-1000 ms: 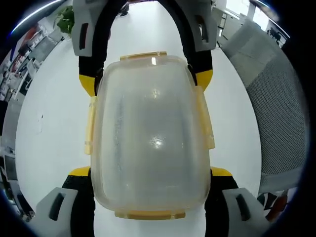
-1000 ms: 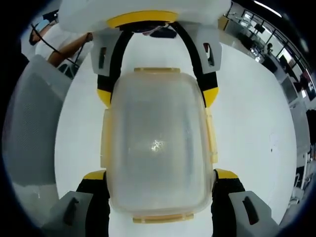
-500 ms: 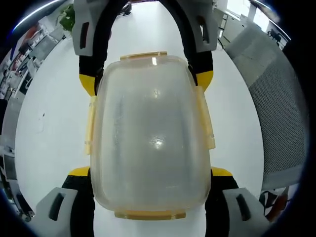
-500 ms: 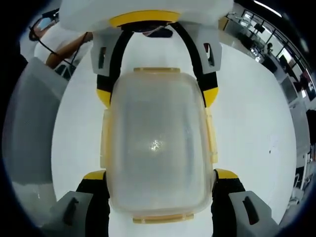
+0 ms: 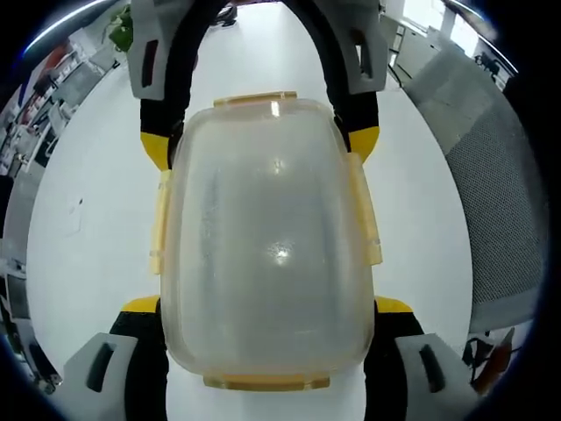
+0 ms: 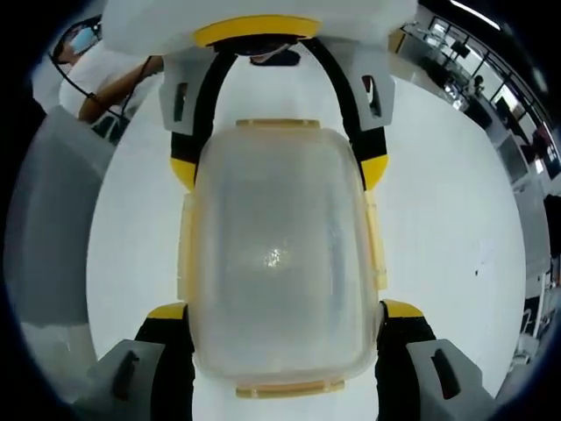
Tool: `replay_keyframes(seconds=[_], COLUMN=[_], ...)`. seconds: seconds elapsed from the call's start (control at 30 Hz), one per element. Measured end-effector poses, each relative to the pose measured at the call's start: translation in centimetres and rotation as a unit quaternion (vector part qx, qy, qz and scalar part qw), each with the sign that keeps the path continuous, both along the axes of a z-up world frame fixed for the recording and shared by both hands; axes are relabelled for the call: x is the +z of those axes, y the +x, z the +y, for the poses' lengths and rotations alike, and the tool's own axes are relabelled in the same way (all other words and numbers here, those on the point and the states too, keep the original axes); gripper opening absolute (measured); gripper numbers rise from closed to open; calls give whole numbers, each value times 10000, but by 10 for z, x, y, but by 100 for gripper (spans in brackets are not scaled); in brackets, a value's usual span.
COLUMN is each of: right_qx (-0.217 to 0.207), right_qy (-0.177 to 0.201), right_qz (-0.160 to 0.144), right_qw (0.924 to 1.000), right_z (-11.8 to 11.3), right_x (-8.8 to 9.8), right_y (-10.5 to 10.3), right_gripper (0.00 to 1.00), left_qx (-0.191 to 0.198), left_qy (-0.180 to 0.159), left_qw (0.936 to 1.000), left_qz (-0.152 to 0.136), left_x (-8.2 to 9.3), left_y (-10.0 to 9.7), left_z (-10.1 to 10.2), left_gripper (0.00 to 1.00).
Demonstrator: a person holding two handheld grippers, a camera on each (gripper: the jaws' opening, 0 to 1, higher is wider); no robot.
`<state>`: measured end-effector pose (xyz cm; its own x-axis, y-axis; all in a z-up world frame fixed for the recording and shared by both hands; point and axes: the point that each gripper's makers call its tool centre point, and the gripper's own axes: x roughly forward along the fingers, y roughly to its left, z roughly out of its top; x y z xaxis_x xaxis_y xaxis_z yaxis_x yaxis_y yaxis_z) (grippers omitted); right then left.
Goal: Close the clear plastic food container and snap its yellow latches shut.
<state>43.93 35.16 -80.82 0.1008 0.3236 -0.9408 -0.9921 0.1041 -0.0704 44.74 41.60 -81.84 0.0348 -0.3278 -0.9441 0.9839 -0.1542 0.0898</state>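
- Tongs of the left hand (image 5: 267,307) rose from the bottom of the left gripper view, one yellow-tipped jaw on each side of the clear container (image 5: 267,237), closed against its near end.
- Tongs of the right hand (image 6: 279,309) stood the same way in the right gripper view, their jaws clamped on the near end of the container (image 6: 279,254) as seen from that side.
- Each pair of tongs also appeared at the top of the other view, gripping the far end of the container, so the box was held between the two from opposite ends.
- The container's frosted lid sat down on the body, with the box lying lengthwise along both views.
- Yellow latches ran along its edges: one on the long side at the right of the left gripper view (image 5: 364,210), one on the opposite long side (image 5: 159,224), and one at each short end (image 5: 267,381).
- In the right gripper view the side latches (image 6: 375,241) lay flat against the lid's rim; whether they were fully snapped I could not tell.
- Beneath the container lay the white table (image 5: 79,263).
- A grey mesh chair back (image 5: 495,202) stood beside the table at the right of the left gripper view.
- A person in a white top (image 6: 105,74) showed at the upper left of the right gripper view.
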Motion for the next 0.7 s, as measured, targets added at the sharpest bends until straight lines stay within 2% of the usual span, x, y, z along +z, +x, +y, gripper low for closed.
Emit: replay_keyframes(seconds=[0.7], right_qx=[-25], right_qy=[26], right_qz=[5], right_qw=[10000], right_z=[0], right_x=[-1], right_y=[20], right_gripper=[88], left_qx=[44], left_qy=[1], left_qw=[10000], left_qz=[-17], left_x=[0], left_y=[19], left_z=[-1], left_gripper=[95])
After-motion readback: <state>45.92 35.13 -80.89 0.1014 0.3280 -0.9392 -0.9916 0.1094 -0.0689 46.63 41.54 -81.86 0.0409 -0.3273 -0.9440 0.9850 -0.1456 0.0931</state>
